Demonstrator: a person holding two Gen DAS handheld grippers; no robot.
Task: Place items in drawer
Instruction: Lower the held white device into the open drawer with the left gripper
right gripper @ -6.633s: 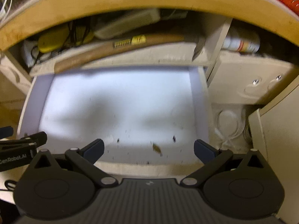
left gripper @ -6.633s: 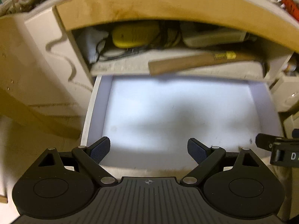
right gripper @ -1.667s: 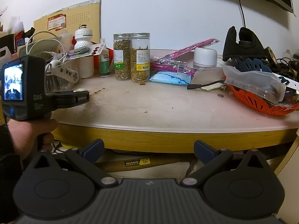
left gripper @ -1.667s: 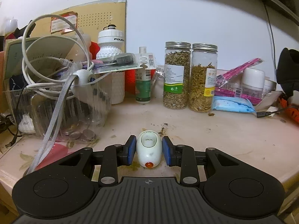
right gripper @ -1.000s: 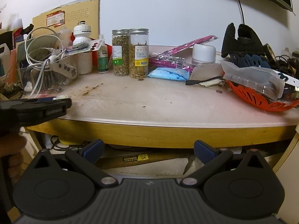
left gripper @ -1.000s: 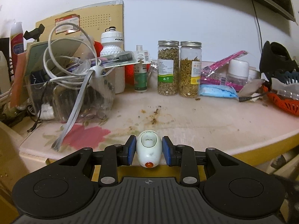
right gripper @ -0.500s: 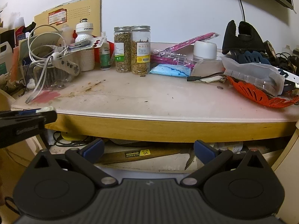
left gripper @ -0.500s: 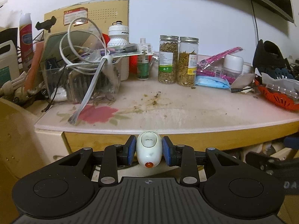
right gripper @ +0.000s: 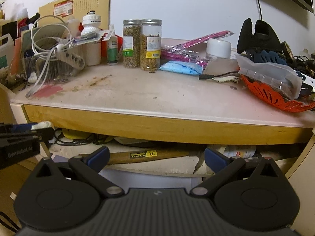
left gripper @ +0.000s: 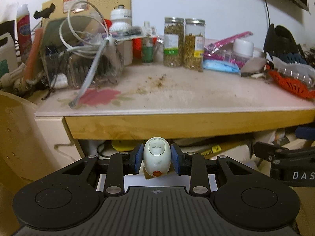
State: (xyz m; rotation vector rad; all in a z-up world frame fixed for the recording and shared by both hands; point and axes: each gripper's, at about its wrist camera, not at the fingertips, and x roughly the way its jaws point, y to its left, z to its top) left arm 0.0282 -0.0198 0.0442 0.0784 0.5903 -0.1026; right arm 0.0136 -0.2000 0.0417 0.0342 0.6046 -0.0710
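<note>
My left gripper (left gripper: 157, 161) is shut on a small white egg-shaped gadget (left gripper: 157, 159) with an orange button, held in front of the table's yellow wooden edge (left gripper: 177, 125), below the tabletop. The white drawer floor (left gripper: 157, 181) shows just under the fingers. My right gripper (right gripper: 156, 156) is open and empty, in front of the open drawer (right gripper: 145, 179) and the shelf with a wooden-handled hammer (right gripper: 145, 155). The left gripper also shows at the left of the right wrist view (right gripper: 23, 135).
On the tabletop stand two glass jars (right gripper: 141, 45), a white bottle (right gripper: 91, 39), a clear bin with a power strip and cables (right gripper: 59, 59), pink and blue packets (right gripper: 181, 63) and an orange basket (right gripper: 275, 96). A cabinet side (left gripper: 23, 137) rises at the left.
My left gripper has come off the tabletop with the white gadget, pulled back and sunk below the table edge. The right gripper has dropped slightly and stays open.
</note>
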